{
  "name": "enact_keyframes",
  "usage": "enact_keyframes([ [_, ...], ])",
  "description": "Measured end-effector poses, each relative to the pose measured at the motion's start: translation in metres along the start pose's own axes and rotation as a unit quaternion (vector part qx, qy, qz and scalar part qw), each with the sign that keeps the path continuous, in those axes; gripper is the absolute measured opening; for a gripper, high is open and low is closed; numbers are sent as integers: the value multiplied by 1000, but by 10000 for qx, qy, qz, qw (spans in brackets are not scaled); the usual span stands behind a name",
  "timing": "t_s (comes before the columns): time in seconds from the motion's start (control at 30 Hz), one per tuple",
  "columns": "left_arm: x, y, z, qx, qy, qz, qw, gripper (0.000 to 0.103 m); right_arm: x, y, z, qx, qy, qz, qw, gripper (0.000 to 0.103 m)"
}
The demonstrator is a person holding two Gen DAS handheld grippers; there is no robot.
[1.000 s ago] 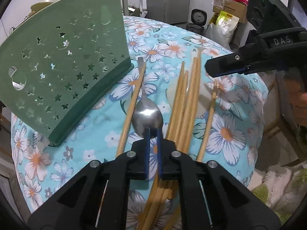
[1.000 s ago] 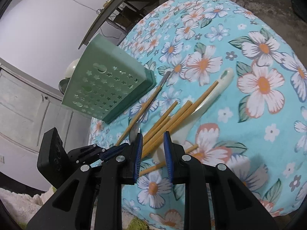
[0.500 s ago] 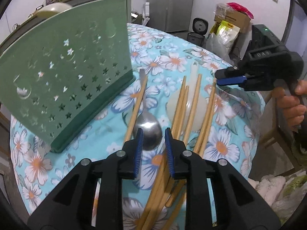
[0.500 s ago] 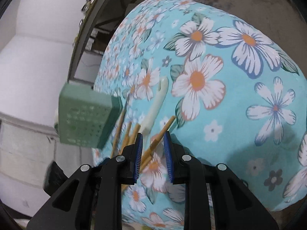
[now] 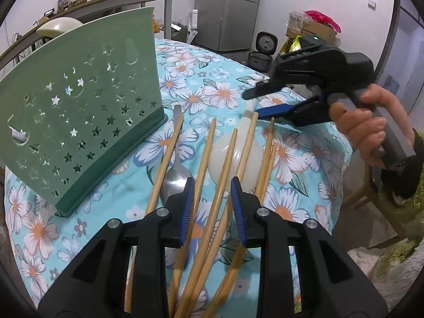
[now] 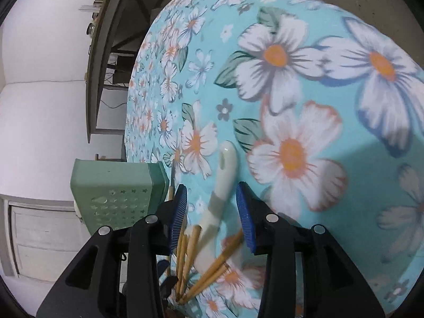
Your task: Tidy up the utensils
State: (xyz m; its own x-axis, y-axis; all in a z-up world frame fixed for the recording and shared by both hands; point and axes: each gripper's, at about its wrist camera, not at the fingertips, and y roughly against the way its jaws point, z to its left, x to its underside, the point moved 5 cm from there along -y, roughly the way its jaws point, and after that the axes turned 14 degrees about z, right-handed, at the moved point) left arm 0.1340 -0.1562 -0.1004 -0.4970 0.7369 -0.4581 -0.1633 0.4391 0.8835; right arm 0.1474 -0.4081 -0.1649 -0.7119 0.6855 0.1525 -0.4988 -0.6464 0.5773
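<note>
Several wooden chopsticks lie fanned on the floral tablecloth, some across a white plastic spoon. A metal spoon lies left of them. A green star-punched utensil holder lies on its side at left. My left gripper is open and empty, its jaws on either side of the near chopstick ends. My right gripper is open over the white spoon's handle, with chopstick tips between its jaws. It also shows in the left wrist view.
The round table's edge drops off at right by the hand. A grey fridge, a rice cooker and boxes stand behind. A shelf stands behind the holder.
My left gripper let go of the metal spoon, opened and shifted right onto the chopsticks. My right gripper opened wider and came in over the white spoon's handle.
</note>
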Motion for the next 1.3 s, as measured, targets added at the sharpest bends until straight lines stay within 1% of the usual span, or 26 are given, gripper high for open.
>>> enact_keyframes([
  [0.1, 2, -1, 0, 27, 6, -5, 10000, 27, -6, -11, 7, 85, -4, -36, 10000, 38],
  [0.17, 3, 0, 0, 36, 15, -29, 10000, 27, -8, -15, 11, 178, 7, -102, 9998, 35],
  [0.23, 4, 2, 1, 59, 48, -69, 9999, 27, -9, -16, 14, 350, 57, -214, 9991, 28],
  [0.27, 4, 2, 1, 73, 61, -86, 9999, 27, -10, -13, 11, 393, 52, -251, 9989, 20],
  [0.3, 4, 4, 1, 87, 72, -112, 9999, 27, -10, -14, 10, 448, 14, -306, 9985, 14],
  [0.37, 5, 7, 0, 98, 62, -147, 9998, 27, -11, -13, 5, 262, -104, -342, 9990, 13],
  [0.47, 6, 10, -2, 112, 34, -181, 9998, 28, -11, -5, -1, 136, -158, -473, 9987, 12],
  [0.63, 6, 11, -7, 136, -61, -199, 9997, 28, -14, 22, 2, -196, -102, -790, 9966, 7],
  [0.8, 3, 8, -13, 87, -154, -229, 9996, 28, -15, 55, 20, -473, 184, -1147, 9921, 7],
  [0.87, 1, 8, -16, 5, -205, -254, 9995, 28, -14, 70, 30, -573, 312, -1264, 9898, 7],
  [0.9, 0, 8, -18, -69, -252, -296, 9992, 30, -14, 73, 33, -620, 337, -1290, 9891, 7],
  [0.93, -1, 9, -20, -175, -321, -348, 9987, 35, -13, 78, 36, -711, 364, -1300, 9883, 7],
  [0.97, -3, 12, -23, -319, -407, -451, 9976, 38, -12, 80, 39, -807, 369, -1286, 9877, 7],
  [1.03, -7, 17, -30, -693, -605, -711, 9932, 47, -10, 80, 41, -994, 331, -1182, 9874, 7],
  [1.07, -9, 20, -34, -871, -721, -841, 9900, 49, -8, 76, 40, -1101, 289, -1101, 9874, 7],
  [1.1, -11, 22, -40, -1077, -868, -992, 9854, 51, -7, 73, 39, -1194, 238, -1015, 9874, 7],
  [1.2, -14, 25, -55, -1646, -1270, -1284, 9697, 53, 0, 61, 30, -1460, 22, -686, 9869, 7],
  [1.23, -14, 24, -61, -1889, -1437, -1357, 9619, 53, 1, 54, 30, -1513, -28, -602, 9866, 7],
  [1.3, -13, 24, -67, -2098, -1577, -1422, 9544, 53, 5, 45, 28, -1572, -110, -458, 9864, 7],
])
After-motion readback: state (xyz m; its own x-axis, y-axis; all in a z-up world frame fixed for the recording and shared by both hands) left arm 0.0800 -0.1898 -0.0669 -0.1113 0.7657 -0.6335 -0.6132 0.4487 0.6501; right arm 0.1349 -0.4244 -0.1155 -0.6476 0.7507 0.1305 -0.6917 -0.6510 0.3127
